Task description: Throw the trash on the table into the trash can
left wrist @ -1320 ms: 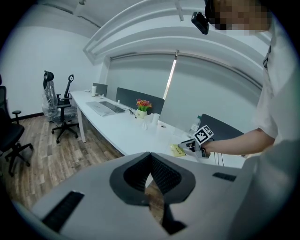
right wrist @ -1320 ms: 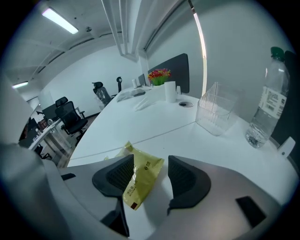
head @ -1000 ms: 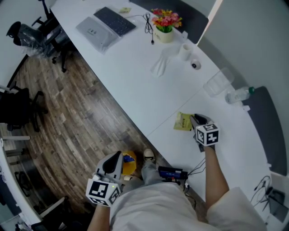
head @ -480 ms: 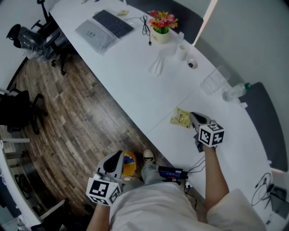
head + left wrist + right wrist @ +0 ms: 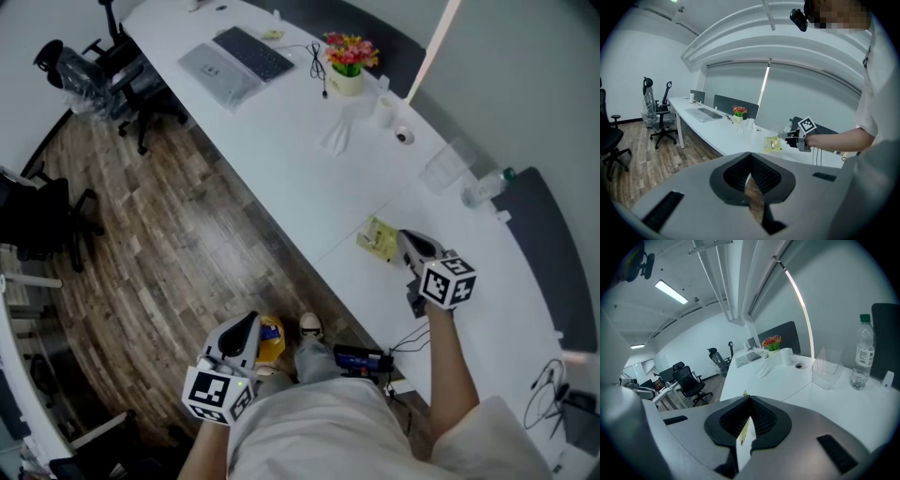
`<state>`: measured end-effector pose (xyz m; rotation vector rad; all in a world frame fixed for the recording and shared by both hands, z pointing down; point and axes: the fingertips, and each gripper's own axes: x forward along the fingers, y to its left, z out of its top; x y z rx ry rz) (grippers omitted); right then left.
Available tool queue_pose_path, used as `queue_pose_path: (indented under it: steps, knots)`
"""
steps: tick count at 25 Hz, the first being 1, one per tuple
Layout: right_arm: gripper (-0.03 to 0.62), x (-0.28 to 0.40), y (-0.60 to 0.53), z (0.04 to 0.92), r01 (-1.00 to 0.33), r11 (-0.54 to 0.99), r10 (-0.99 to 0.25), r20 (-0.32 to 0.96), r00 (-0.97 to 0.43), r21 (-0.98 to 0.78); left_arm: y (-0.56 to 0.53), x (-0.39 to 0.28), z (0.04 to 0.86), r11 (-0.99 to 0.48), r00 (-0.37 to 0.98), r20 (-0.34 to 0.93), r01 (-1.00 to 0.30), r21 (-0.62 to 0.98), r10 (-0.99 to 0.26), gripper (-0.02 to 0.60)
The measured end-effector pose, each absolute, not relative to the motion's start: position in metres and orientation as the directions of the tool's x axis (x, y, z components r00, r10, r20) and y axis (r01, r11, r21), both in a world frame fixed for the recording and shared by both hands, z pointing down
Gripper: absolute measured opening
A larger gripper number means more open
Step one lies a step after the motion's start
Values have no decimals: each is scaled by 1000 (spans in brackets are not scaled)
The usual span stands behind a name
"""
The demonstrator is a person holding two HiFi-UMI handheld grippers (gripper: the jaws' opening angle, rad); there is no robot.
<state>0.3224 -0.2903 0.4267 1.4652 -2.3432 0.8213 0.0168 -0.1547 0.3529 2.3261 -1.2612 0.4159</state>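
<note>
A crumpled yellow wrapper (image 5: 379, 238) hangs just above the white table (image 5: 300, 187), pinched by one edge in my right gripper (image 5: 404, 241), which is shut on it. The right gripper view shows the wrapper (image 5: 744, 436) as a thin strip between the pads. From the left gripper view, the wrapper (image 5: 772, 144) dangles off the right gripper (image 5: 789, 136) over the table's near edge. My left gripper (image 5: 246, 328) is low over the wood floor, jaws together with nothing held. A yellow round container (image 5: 270, 339) with something blue in it sits on the floor beside it, partly hidden.
On the table lie a keyboard (image 5: 253, 54), a grey laptop (image 5: 217, 73), a flower pot (image 5: 347, 67), a white cup (image 5: 386, 111), a clear holder (image 5: 443, 169) and a water bottle (image 5: 487, 187). Office chairs (image 5: 112, 75) stand on the floor at the left. A shoe (image 5: 309, 325) is near the yellow container.
The right gripper has closed on the wrapper's edge and lifted it off the table. The left gripper has barely shifted.
</note>
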Motion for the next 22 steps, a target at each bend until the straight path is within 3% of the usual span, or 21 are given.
queue_pose_path:
  steps: [12,22]
  knots:
    - [31,193,-188,371,-816,444,-698,427,-574,-371,-46,-77,334,-428,497,389,-867,255,-776,0]
    - [31,30,-81,375,-687,559,-559,401,-726,-464,61,-183,337,-324,405,382,-909,261,-831,0]
